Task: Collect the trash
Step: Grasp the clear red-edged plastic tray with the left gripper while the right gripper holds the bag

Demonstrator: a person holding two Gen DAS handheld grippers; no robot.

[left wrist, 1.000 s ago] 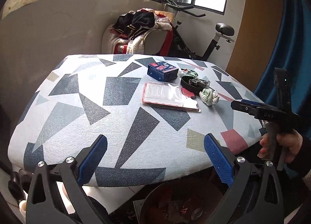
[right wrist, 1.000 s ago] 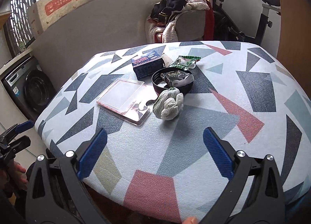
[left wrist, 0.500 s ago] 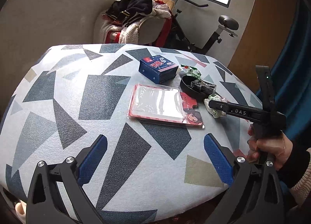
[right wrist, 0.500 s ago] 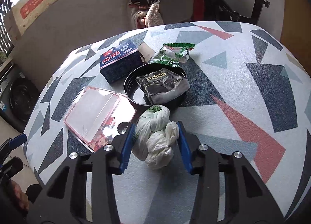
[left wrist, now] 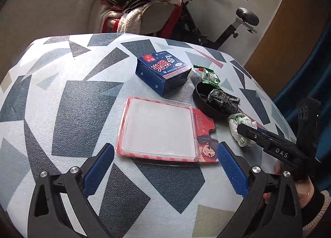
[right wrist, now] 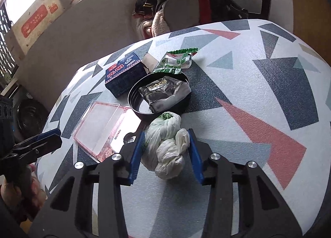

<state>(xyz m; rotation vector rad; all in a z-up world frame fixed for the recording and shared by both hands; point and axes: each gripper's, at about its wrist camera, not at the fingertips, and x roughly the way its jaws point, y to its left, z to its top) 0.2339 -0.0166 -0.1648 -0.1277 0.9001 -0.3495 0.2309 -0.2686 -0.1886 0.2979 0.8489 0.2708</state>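
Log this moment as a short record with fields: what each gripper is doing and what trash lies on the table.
right gripper: fingers on both sides of the white crumpled bag, closed on it
left gripper: open, holding nothing, just short of the red-edged blister pack
table: blue carton, black round dish holding a dark packet, green wrapper

A crumpled white plastic bag [right wrist: 168, 145] with green print, knotted and twisted into a lump, lies on the patterned worktop [right wrist: 258, 68] just in front of a black round tray [right wrist: 134, 101]. In that tray sits a dark foil packet [right wrist: 165, 93] (gold lettering, creased). Behind it lie a torn green wrapper [right wrist: 175, 60], a blue carton [right wrist: 124, 74] and, to the left, a red-edged blister pack [right wrist: 99, 128].
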